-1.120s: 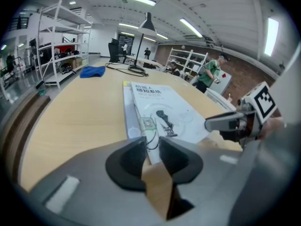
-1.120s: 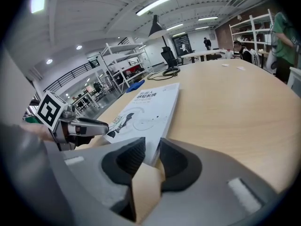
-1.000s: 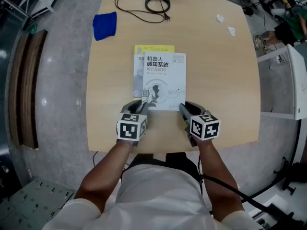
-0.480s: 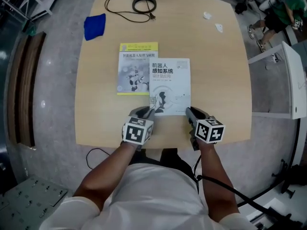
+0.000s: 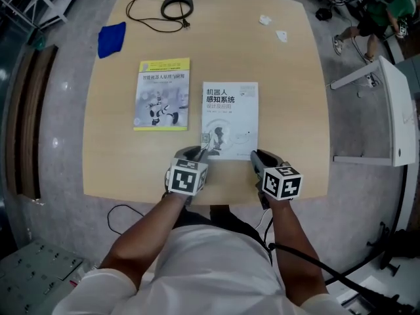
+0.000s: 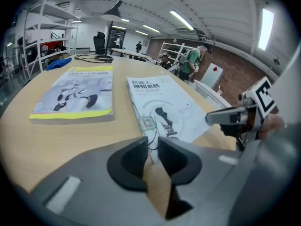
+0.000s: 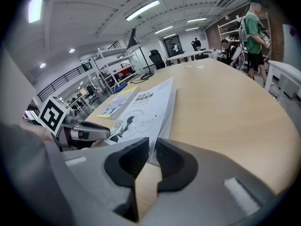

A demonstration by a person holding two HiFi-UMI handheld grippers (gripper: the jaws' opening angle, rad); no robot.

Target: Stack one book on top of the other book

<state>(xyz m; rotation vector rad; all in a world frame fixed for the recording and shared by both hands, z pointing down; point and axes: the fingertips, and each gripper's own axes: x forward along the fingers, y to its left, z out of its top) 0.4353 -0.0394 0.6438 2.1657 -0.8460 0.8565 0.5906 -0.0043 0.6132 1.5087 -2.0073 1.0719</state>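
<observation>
A white book (image 5: 230, 120) lies flat on the wooden table (image 5: 295, 110), just right of a yellow-edged book (image 5: 162, 94); a narrow gap parts them. My left gripper (image 5: 200, 151) grips the white book's near left corner, and my right gripper (image 5: 254, 155) grips its near right corner. Both pairs of jaws have just been closing, each with a book corner between them. In the left gripper view the white book (image 6: 164, 107) runs into my left gripper (image 6: 151, 147). In the right gripper view the white book (image 7: 146, 107) enters my right gripper (image 7: 153, 149).
A blue cloth (image 5: 111, 39) lies at the far left of the table. A black cable and lamp base (image 5: 177, 5) sit at the far edge, with small white scraps (image 5: 266, 20) nearby. A white cabinet (image 5: 387, 110) stands right of the table, and a person (image 5: 380, 12) is beyond it.
The white book lay on top of the yellow book; held by both grippers, it has slid right and now lies beside it on the table.
</observation>
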